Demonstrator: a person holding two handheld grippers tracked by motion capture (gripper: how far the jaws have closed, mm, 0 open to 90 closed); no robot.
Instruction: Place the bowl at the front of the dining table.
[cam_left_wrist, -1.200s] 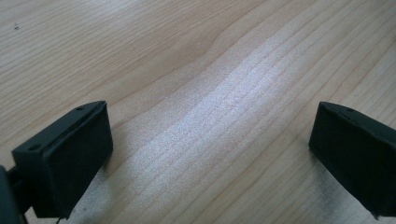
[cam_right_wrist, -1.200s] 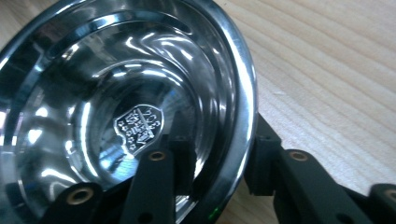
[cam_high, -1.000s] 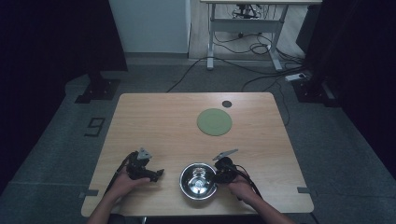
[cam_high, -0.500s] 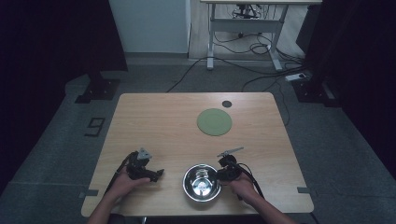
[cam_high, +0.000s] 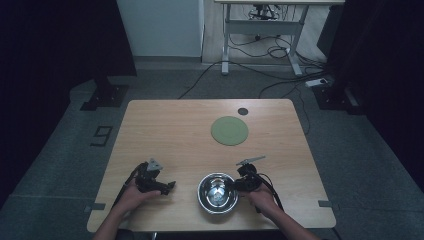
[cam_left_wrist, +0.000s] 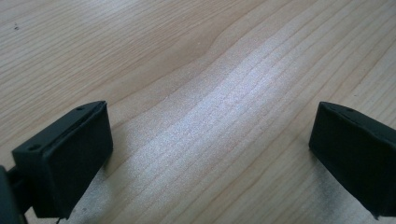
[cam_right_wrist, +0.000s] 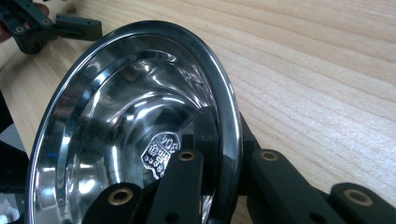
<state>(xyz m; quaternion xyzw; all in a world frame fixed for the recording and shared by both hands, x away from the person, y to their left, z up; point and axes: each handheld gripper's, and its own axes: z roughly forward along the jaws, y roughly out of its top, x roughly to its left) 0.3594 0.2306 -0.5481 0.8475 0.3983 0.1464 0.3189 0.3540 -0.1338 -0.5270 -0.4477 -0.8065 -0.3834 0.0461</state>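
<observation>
Steel bowl (cam_high: 217, 192) sat near the worktop's (cam_high: 165, 130) front edge, between the two hands. At its right side the right gripper (cam_right_wrist: 212, 140) was clamped on the rim, one jaw inside and one outside. Left of the bowl and apart from it, the left gripper (cam_high: 169, 186) rested low over bare wood, jaws spread wide and empty. Farther back, past open room, lay a green disc (cam_high: 229, 130) and a small dark spot (cam_high: 242, 111) near the far edge.
</observation>
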